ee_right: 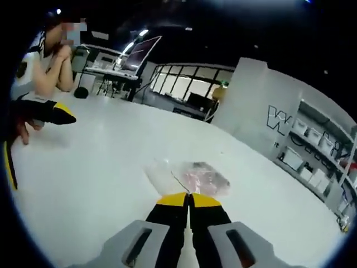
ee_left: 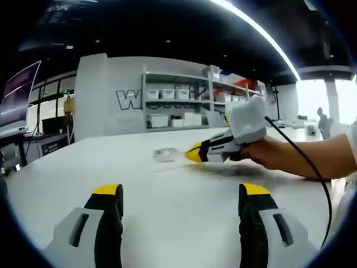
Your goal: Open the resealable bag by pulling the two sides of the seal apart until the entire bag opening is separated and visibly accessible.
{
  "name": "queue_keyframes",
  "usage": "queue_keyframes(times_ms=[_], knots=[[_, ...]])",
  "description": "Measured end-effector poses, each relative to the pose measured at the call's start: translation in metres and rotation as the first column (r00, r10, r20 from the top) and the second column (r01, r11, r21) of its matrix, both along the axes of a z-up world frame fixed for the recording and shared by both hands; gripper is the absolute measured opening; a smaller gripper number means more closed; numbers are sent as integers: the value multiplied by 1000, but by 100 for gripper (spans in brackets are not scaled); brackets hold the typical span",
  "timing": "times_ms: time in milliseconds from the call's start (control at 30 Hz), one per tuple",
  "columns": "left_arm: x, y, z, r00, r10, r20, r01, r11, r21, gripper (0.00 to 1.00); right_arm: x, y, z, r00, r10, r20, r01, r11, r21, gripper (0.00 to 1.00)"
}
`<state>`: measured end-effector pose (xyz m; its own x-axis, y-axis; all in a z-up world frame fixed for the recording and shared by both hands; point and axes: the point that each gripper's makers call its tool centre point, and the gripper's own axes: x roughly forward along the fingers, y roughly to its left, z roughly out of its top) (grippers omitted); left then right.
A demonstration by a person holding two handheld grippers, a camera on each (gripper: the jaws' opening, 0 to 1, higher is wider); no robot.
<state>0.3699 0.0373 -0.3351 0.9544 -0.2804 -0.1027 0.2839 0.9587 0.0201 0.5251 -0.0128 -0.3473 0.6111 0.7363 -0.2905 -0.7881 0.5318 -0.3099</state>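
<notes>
Right gripper (ee_right: 188,196) jaws together, pinching near edge of resealable bag (ee_right: 192,177) on counter (ee_right: 89,167). Left gripper (ee_left: 184,192) jaws apart, hovering well short of bag.

Left gripper view: sits low over the white table (ee_left: 167,184), looking level across it toward the shelving wall (ee_left: 184,100); the right tool (ee_left: 196,153) enters from the right, near the bag (ee_left: 166,154).
Right gripper view: looks down along its own tool at the bag (ee_right: 192,177), very close; the table (ee_right: 100,167) stretches away, tilted, with the left tool (ee_right: 61,117) at the left edge.
Shared: table, bag, shelving wall (ee_right: 312,145).
</notes>
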Motion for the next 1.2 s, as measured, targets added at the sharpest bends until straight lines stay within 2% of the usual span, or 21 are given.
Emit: queue_keyframes(times_ms=[100,367,633,767,833,1033,1200], knots=[[1,0,0,1000,1,0,-1,1000,0,85,6,0,5,999,-8,-34,9,999,39,0],[1,1,0,1000,3,0,-3,1000,-2,85,-2,1,19,991,-11,-135,32,987,156,0],[1,1,1,1000,4,1,-4,1000,-6,83,-19,1,34,987,9,-161,29,972,233,0],[1,1,1,1000,3,0,-3,1000,-12,81,-24,-1,39,981,23,-191,35,955,295,0],[1,2,2,1000,5,1,-5,1000,-17,79,-31,-2,45,978,35,-204,36,942,334,0],[2,2,2,1000,5,-3,-5,1000,-24,78,-33,-2,57,968,61,-244,49,905,422,0],[2,2,1,1000,5,-7,-5,1000,-24,78,-40,-1,78,955,98,-278,57,864,500,0]])
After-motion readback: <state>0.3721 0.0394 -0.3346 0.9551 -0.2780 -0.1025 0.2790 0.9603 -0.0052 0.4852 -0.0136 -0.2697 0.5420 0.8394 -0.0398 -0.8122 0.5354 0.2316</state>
